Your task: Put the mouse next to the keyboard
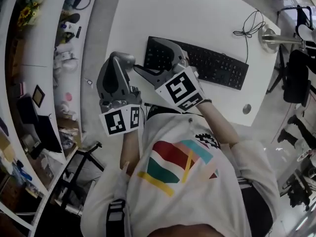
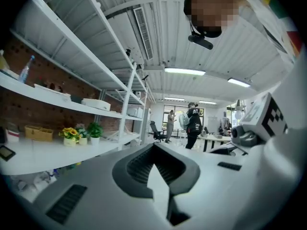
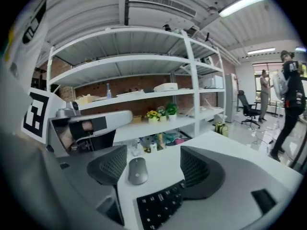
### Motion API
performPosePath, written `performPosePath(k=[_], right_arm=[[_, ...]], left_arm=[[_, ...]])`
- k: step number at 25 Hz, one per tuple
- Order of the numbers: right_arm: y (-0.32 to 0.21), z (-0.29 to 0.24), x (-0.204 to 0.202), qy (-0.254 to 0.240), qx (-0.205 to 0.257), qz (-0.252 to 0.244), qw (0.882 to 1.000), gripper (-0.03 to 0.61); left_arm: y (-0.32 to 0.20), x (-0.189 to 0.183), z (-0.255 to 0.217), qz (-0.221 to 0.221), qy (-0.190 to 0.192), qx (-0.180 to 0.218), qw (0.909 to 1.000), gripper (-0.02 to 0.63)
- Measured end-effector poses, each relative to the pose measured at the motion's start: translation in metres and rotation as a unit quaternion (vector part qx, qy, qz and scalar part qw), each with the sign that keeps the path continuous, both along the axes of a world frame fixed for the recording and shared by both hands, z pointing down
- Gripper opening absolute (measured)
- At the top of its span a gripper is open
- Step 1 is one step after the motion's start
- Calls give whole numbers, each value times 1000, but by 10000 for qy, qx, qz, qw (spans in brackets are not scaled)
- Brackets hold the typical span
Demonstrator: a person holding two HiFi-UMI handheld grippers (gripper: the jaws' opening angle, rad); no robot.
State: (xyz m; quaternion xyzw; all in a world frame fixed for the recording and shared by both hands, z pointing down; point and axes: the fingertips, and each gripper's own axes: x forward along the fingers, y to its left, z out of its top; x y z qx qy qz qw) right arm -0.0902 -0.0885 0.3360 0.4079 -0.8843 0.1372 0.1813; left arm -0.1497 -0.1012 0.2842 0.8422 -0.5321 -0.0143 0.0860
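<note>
Grey and matt, the mouse [image 3: 137, 170] lies flat on the white table [image 1: 197, 14], just off the short end of the black keyboard [image 1: 212, 65]. In the right gripper view it sits at about 11 o'clock from the keyboard's visible corner, close to it but apart.

That view looks along the right gripper [image 3: 152, 153], whose ribbed fingers [image 3: 114, 166] stand spread wide. The mouse shows in the gap between them, nearer the finger at 9 o'clock, and neither pad presses on it, so this gripper holds nothing. Beyond the table, toward 12 o'clock, white shelves [image 3: 134, 95] carry small pots of flowers [image 3: 153, 115].

In the head view a rounded grey shape at the keyboard's 9 o'clock is probably the same mouse, though it merges with the tip of the left gripper [image 2: 154, 150] there. The left gripper view shows that gripper's dark pads drawn together with nothing between them, aimed out across the room rather than at the table.

A thin black cable [image 1: 252, 26] lies looped on the table at the keyboard's 1 o'clock.
</note>
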Motion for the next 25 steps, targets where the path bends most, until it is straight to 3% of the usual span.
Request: performPosePath(k=[5,9,14,20,25], right_arm=[[-12,48,-70,438,-450,-1115,9918,325],[-23,90,-102,1052,-859,-1577,9781,325],[-31,126,-131,1661,-1176,-1874,9610,325],[-23,150,-134,2091,-1537,-2012,9445,324],[-30,151,-133,2175,-1672,-1883,9430,305]], left_arm=[[-1,-67,28,-720,-254,-240,9968,44],[5,-105,53,-1198,-217,-469,9914,44],[10,-127,82,-1425,-51,-728,9871,44],[18,-138,90,-1628,3,-835,9831,44],[13,-151,96,-1757,-56,-888,9804,44]])
